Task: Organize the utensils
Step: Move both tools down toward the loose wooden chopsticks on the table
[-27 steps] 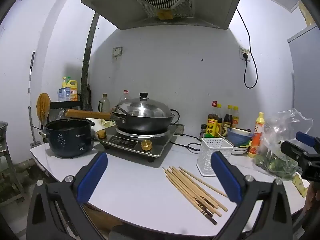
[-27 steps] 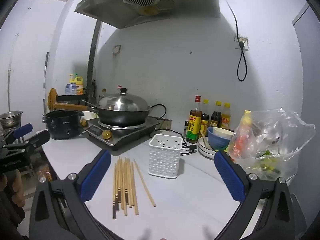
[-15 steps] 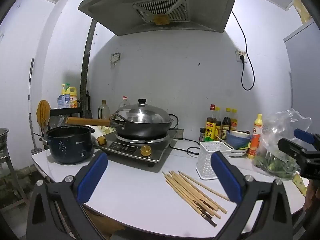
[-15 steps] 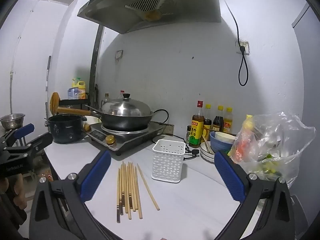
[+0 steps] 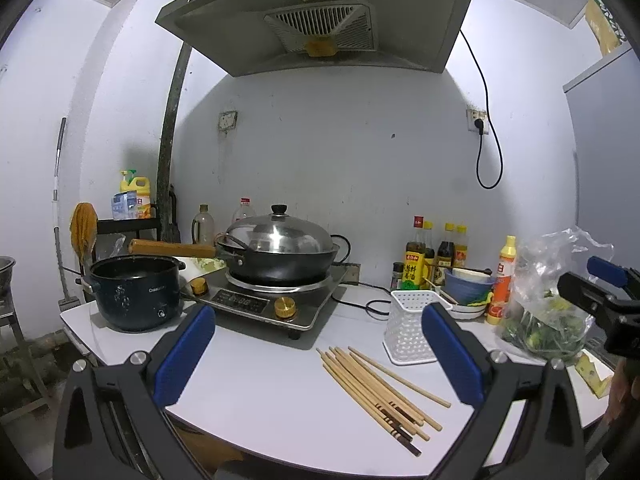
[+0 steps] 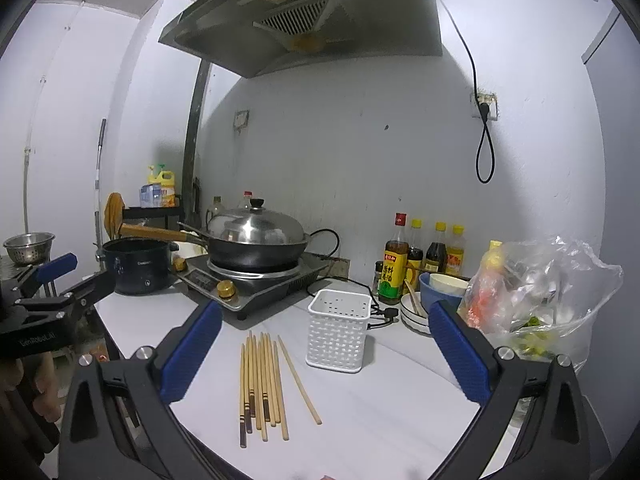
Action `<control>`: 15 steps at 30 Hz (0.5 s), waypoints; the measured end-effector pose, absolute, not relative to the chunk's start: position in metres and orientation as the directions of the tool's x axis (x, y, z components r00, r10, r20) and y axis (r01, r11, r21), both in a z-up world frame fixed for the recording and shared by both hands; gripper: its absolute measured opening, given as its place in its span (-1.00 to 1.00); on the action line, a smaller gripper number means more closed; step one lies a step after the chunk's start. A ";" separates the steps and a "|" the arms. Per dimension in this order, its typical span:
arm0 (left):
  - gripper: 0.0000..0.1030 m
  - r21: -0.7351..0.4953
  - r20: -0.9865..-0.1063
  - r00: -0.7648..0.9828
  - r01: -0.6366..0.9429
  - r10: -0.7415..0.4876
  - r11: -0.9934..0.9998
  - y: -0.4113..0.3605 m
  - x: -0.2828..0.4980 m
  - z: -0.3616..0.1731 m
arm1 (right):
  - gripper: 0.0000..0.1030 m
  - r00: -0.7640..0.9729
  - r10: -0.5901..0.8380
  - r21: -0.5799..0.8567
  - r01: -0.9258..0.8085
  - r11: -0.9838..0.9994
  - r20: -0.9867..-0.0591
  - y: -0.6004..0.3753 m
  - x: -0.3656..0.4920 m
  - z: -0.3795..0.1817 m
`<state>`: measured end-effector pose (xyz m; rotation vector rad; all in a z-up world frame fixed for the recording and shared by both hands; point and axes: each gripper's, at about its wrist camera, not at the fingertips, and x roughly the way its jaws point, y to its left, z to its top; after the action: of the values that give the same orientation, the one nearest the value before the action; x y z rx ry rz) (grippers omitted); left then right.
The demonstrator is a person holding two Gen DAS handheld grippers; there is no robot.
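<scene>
Several wooden chopsticks lie loose on the white counter, just left of an empty white perforated utensil holder. They also show in the right wrist view: chopsticks and holder. My left gripper is open and empty, held back above the counter's front edge. My right gripper is open and empty, also back from the chopsticks. Each gripper shows at the edge of the other's view: the right gripper and the left gripper.
An induction cooker with a lidded wok and a dark pot stand at the left. Sauce bottles, stacked bowls and a plastic bag of greens sit behind and right of the holder.
Both grippers have risen and tilted slightly, so the counter sits lower in both views. Chopsticks and holder have not moved. Both grippers stay open.
</scene>
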<state>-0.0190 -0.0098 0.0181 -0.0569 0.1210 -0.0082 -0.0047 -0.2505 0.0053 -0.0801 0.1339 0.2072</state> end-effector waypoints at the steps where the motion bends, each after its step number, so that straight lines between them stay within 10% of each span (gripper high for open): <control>1: 1.00 -0.060 -0.122 0.992 0.005 -0.013 0.998 -0.010 -0.019 0.019 | 0.99 0.970 0.201 -0.061 -0.210 0.976 -0.135 -0.251 -0.006 0.006; 15: 0.99 -0.069 -0.117 0.993 0.014 -0.022 0.997 -0.012 -0.025 0.023 | 0.99 0.976 0.190 -0.057 -0.197 0.979 -0.103 -0.258 -0.018 0.013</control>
<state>-0.0254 -0.0118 0.0232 -0.0686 0.1176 -0.0176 -0.0178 -0.2579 0.0134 -0.0674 0.0976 0.1954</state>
